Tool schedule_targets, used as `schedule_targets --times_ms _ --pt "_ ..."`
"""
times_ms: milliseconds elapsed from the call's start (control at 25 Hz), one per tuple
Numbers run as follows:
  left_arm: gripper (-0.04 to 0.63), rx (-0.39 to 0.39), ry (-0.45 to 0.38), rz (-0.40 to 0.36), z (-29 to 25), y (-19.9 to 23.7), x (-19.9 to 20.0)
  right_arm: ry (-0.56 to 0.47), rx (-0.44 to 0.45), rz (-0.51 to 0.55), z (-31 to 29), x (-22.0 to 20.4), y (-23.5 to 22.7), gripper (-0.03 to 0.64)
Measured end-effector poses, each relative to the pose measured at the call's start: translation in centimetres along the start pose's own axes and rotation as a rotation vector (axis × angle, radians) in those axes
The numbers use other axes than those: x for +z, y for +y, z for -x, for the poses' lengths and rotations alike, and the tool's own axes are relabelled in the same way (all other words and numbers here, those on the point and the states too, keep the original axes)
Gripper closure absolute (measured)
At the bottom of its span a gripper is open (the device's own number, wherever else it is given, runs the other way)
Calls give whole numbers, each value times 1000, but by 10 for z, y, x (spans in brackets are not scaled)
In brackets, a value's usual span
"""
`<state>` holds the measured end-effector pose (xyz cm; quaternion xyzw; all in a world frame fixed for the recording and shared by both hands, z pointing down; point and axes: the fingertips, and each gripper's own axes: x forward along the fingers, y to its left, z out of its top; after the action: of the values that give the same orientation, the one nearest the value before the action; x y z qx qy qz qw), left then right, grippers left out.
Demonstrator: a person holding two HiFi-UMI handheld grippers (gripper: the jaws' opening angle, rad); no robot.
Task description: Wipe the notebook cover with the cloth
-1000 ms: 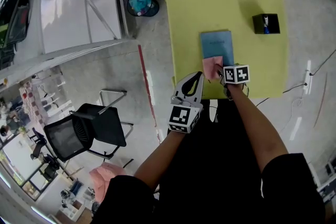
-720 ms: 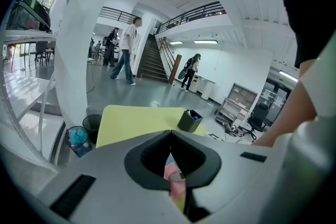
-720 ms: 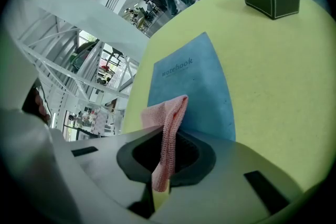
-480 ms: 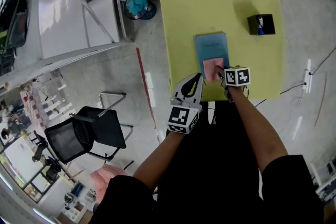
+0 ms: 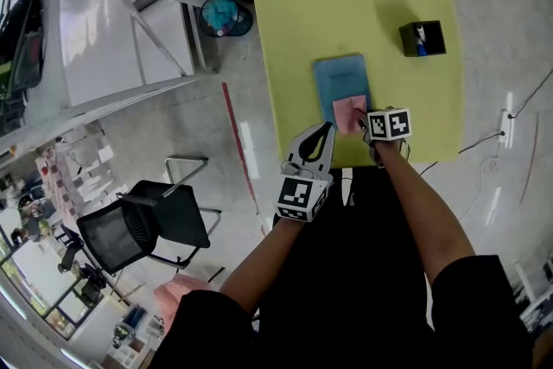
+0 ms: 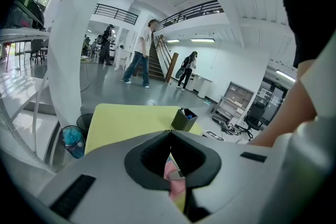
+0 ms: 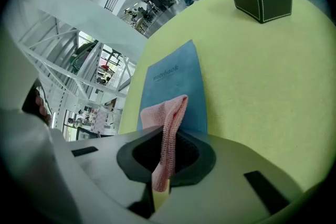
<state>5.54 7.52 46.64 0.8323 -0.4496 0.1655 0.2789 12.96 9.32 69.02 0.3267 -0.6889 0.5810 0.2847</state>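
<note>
Fingers of the right gripper [image 7: 168,139] pinch the cloth [image 7: 173,110] on the near end of the notebook [image 7: 176,78], which runs lengthwise toward the far edge of the table [image 7: 252,86]. On the left gripper [image 6: 169,136] they are pressed together, empty.

The yellow square tabletop [image 5: 294,30] lies bare around the flat blue notebook [image 5: 340,80]. One black box-shaped holder [image 5: 422,39] stands well apart, far right.

The grey plastic left gripper [image 6: 170,135] had its jaws closed tip to tip, with nothing between them. Through the dark opening below the tips, at 6 o'clock, a strip of pink knitted cloth [image 6: 171,169] showed. The matte yellow tabletop [image 6: 126,120] lay at 11 o'clock from the tips. A dark square pen holder [image 6: 184,119] stood on it at 1 o'clock. A blue-lined round bin [image 6: 70,140] sat at 9 o'clock.
</note>
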Motion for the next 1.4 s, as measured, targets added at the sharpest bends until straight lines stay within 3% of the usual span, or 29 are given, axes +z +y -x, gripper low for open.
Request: schedule_targets --times_ms 640,840,1080,1400 --pt "584 -9 -18 17 9 -5 8 -16 -65 13 20 0 -23 580" --pt "584 -15 -47 26 22 -3 15 -45 -189 21 42 2 -54 580" --pt "584 -34 -110 28 60 4 31 -228 -153 -13 105 3 -53 580" --pt "584 -83 -145 -22 93 12 37 -593 -99 114 198 15 65 580"
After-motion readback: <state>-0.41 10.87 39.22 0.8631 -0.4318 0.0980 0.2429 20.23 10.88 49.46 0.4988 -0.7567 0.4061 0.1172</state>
